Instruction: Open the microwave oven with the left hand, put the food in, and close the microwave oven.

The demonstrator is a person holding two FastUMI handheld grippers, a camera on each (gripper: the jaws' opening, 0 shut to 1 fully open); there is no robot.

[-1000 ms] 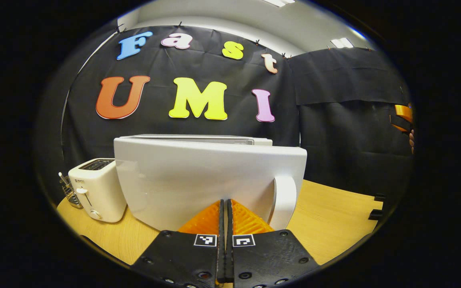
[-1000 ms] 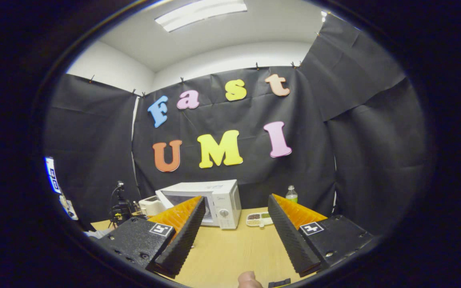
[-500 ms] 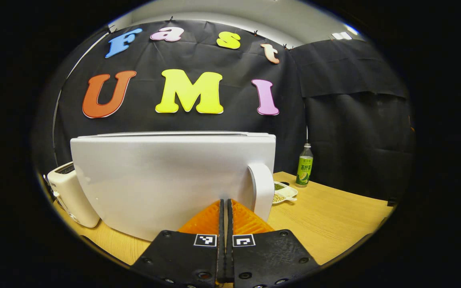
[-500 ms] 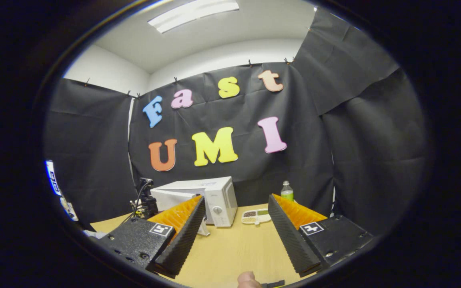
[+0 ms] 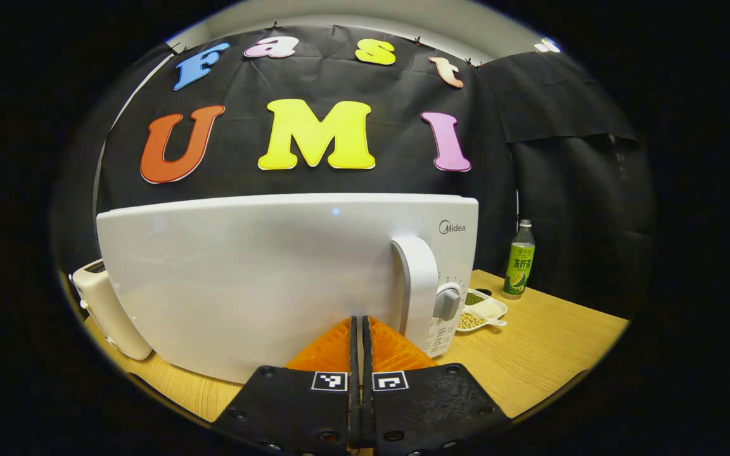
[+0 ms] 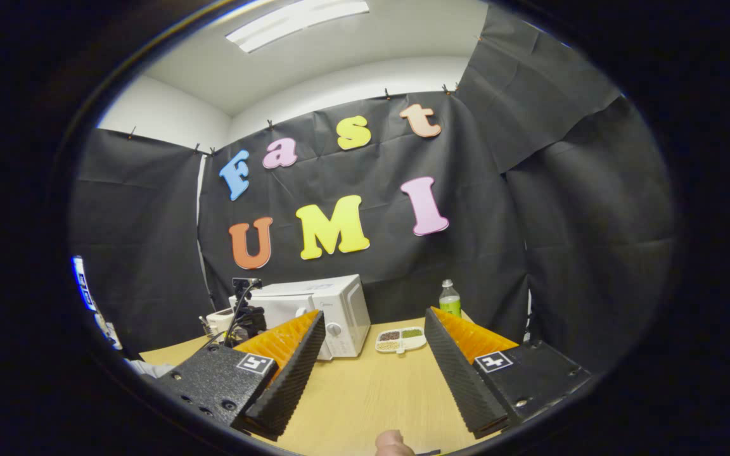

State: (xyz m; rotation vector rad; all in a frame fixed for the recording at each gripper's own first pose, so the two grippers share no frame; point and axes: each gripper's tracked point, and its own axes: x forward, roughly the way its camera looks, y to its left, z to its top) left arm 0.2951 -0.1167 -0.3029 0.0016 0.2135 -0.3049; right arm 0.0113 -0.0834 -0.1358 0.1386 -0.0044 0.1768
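Hand-held gripper against microwave door

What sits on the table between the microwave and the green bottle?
A divided dish of beans lies between the microwave and the bottle, apart from both, in the right gripper view.

Our left gripper and right gripper share orange ribbed fingers, black screwed bases, and small square black-and-white markers.
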